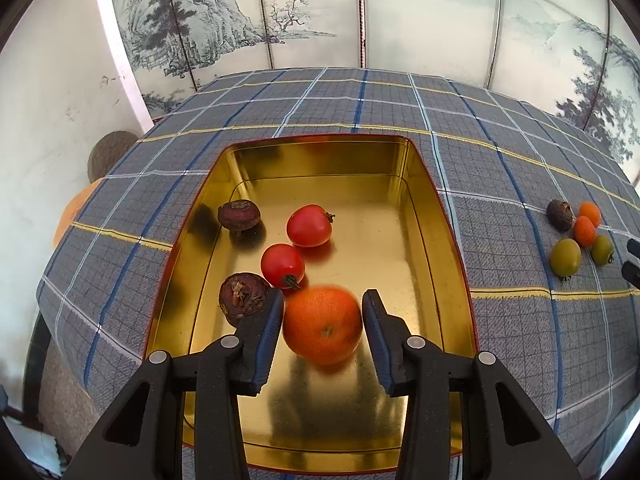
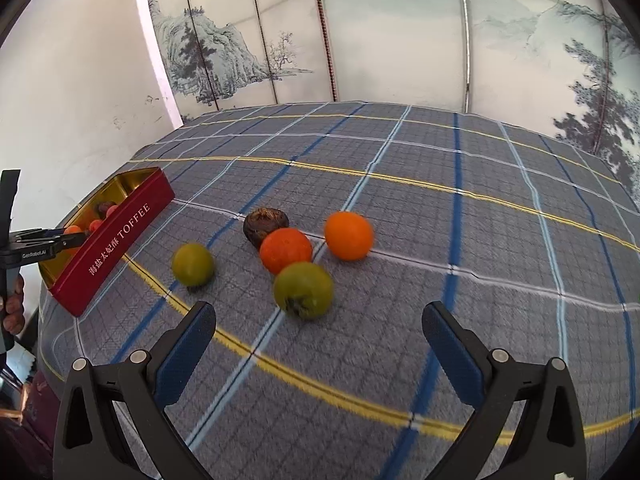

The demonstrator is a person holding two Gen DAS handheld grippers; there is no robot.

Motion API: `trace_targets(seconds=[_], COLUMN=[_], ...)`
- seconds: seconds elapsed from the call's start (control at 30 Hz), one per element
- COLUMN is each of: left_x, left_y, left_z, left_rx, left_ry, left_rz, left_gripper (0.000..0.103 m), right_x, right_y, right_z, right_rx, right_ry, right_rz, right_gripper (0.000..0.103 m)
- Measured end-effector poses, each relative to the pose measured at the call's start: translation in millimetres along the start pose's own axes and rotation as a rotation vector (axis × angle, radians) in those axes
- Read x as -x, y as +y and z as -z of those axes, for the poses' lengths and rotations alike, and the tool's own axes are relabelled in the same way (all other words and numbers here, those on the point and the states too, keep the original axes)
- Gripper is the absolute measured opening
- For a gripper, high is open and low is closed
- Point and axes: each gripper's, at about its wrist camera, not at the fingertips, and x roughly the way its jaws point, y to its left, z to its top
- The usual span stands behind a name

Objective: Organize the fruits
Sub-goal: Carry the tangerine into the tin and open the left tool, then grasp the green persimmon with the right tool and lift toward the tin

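A gold-lined red tin [image 1: 436, 216] holds two red tomatoes [image 1: 309, 225], two dark brown fruits [image 1: 239, 215] and a blurred orange fruit [image 1: 322, 324]. My left gripper [image 1: 322, 326] is open above the tin, its fingers on either side of the orange fruit with small gaps. My right gripper [image 2: 318, 344] is wide open and empty above the cloth, just short of a green fruit [image 2: 303, 290]. Beyond it lie two orange fruits [image 2: 285, 250], a dark brown fruit [image 2: 265, 222] and another green fruit [image 2: 192, 265]. The tin [image 2: 116, 240] shows at the left.
A blue-grey plaid cloth [image 2: 440, 208] covers the table. A painted folding screen [image 2: 360, 40] stands behind it, with a white wall [image 2: 80, 80] at the left. The loose fruit cluster [image 1: 576, 236] lies right of the tin. The table edge drops off at the left.
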Motion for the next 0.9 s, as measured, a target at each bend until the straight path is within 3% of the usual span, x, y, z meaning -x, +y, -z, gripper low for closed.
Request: trace_targets(seconds=[0.23,0.5,0.57,0.63,0.9], left_x=[20,36,36,35,41], left_y=[3,30,37,41,50], left_z=[-3,5,10,13,24], left_rx=[-0.005,0.050,0.073,0.083,0.097], left_ry=[-0.071,-0.095,-0.081,-0.071,-0.068], left_rz=[-0.021,-0.084,-0.084,-0.087,-0.088], left_gripper=[0.066,0.072,0.072,0.072,0.072], right_x=[-16,-36,-37,-36,-7], right_y=[3,-1,0,-1,8], right_z=[-6,-8,-8,-7,3], right_rx=[0.034,0.028,0.031,0.019,-0.017], right_ry=[0.041,0.123,0.122,0.121,0.082], right_rz=[-0.015,-0.005,-0.011,-0.032,-0.021], right_gripper=[0.094,0.061,0.044,0.037,0.034])
